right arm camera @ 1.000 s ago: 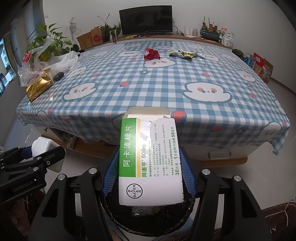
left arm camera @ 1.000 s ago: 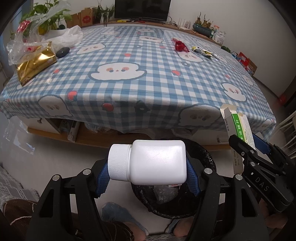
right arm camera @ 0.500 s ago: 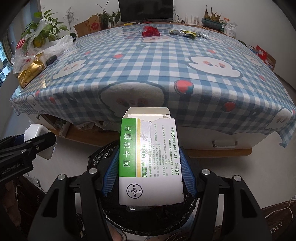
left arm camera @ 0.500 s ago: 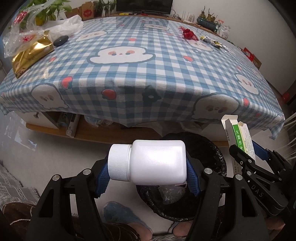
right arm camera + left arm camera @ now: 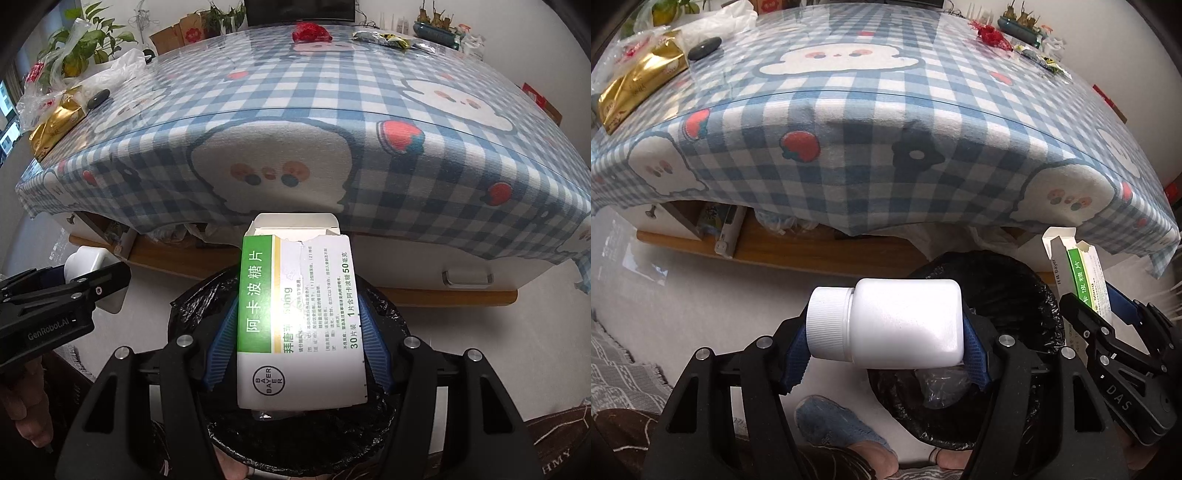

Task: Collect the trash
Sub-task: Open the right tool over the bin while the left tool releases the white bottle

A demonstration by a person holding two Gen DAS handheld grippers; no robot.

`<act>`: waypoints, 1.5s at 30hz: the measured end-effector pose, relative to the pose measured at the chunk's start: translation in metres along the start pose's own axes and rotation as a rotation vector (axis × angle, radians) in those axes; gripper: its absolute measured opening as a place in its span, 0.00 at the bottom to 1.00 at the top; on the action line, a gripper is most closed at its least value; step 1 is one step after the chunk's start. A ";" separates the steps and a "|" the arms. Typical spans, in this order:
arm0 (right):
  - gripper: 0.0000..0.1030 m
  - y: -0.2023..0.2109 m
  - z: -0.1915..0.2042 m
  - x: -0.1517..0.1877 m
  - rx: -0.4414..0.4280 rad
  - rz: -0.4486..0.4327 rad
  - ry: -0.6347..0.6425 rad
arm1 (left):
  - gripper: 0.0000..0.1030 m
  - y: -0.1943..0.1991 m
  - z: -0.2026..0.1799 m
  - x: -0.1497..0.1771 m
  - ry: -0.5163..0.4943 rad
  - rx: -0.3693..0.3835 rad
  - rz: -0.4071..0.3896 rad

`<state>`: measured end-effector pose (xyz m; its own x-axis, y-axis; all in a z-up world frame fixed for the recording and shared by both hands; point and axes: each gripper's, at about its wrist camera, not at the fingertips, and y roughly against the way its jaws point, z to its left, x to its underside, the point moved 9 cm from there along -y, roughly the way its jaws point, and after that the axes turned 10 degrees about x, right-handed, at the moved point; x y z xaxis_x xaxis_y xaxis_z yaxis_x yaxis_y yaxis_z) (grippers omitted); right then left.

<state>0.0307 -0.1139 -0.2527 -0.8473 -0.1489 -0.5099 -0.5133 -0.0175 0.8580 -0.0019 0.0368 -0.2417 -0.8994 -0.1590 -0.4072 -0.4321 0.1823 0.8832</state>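
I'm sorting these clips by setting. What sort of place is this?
Most likely a home living or dining room: a table under a cartoon checked tablecloth, a dark TV screen against the far wall, potted plants, and a bin lined with a black bag on the floor.

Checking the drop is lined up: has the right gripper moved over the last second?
Yes. The right gripper, shut on the medicine box, has come down toward the trash bin; the table edge now sits higher in its view.
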 end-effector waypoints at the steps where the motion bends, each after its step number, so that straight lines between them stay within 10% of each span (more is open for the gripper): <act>1: 0.58 0.000 0.001 -0.001 0.000 -0.002 0.003 | 0.64 0.000 0.000 0.000 -0.001 0.000 0.000; 18: 0.90 0.009 -0.028 0.002 0.026 -0.009 0.008 | 0.64 0.005 -0.022 0.002 -0.023 0.020 -0.007; 45: 0.92 0.025 -0.110 0.008 0.084 -0.002 -0.121 | 0.65 -0.014 -0.099 0.017 -0.134 0.046 0.018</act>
<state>0.0259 -0.2243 -0.2287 -0.8538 -0.0291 -0.5199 -0.5206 0.0661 0.8513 -0.0043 -0.0646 -0.2379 -0.9066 -0.0244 -0.4212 -0.4152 0.2288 0.8805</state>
